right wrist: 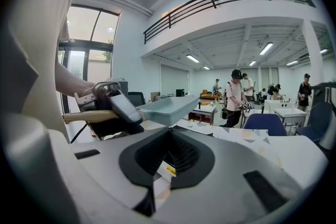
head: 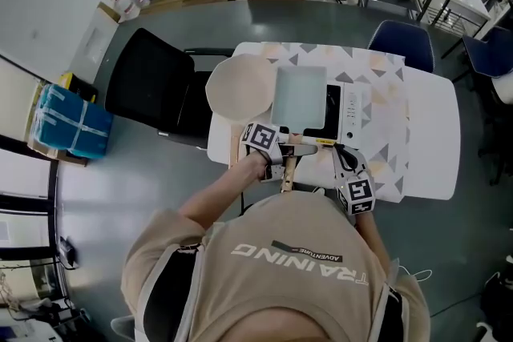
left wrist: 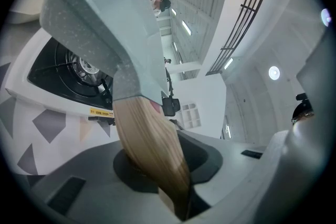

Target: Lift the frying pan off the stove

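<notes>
The wooden handle [left wrist: 149,144] of the frying pan [left wrist: 100,13] is pinched between the jaws of the left gripper [head: 292,150]. The pan body is held out ahead of that gripper, raised clear above the stove [left wrist: 63,78]. The right gripper [right wrist: 168,136] is seen with jaws pressed together on nothing, and the pan lies ahead to its left.

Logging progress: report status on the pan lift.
Left gripper shut on frying pan handle. Right gripper shut, empty, near stove. Pan raised off burner. No obstruction seen.
</notes>
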Action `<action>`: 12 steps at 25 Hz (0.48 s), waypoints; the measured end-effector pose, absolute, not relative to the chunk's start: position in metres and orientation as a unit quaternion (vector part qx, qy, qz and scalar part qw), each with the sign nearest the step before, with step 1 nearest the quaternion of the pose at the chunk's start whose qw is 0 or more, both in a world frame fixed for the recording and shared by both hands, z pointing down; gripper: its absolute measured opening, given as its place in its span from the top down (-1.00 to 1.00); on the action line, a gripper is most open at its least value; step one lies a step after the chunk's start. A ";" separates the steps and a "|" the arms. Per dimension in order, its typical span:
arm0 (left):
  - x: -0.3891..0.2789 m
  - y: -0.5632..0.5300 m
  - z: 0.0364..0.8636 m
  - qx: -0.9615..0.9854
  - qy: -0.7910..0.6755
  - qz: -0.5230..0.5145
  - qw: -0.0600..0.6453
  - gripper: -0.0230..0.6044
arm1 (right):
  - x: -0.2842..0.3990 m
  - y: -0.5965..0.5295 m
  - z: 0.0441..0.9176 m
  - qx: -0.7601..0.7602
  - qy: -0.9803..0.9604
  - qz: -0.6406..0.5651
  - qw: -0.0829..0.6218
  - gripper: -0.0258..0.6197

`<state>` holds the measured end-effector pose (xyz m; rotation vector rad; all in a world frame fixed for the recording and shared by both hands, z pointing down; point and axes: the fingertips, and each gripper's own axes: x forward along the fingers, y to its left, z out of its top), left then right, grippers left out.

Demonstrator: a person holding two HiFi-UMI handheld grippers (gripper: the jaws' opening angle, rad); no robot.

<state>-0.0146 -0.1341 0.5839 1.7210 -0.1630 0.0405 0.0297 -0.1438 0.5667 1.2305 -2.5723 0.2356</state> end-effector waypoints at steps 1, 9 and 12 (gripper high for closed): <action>-0.014 -0.135 0.584 0.757 -0.072 0.018 0.649 0.63 | 0.030 -0.144 0.567 0.426 -0.890 0.081 0.139 0.92; -0.012 -0.138 0.586 0.764 -0.068 0.026 0.641 0.61 | 0.032 -0.145 0.568 0.434 -0.887 0.078 0.139 0.92; -0.012 -0.139 0.588 0.762 -0.065 0.026 0.644 0.62 | 0.033 -0.146 0.567 0.433 -0.887 0.079 0.137 0.92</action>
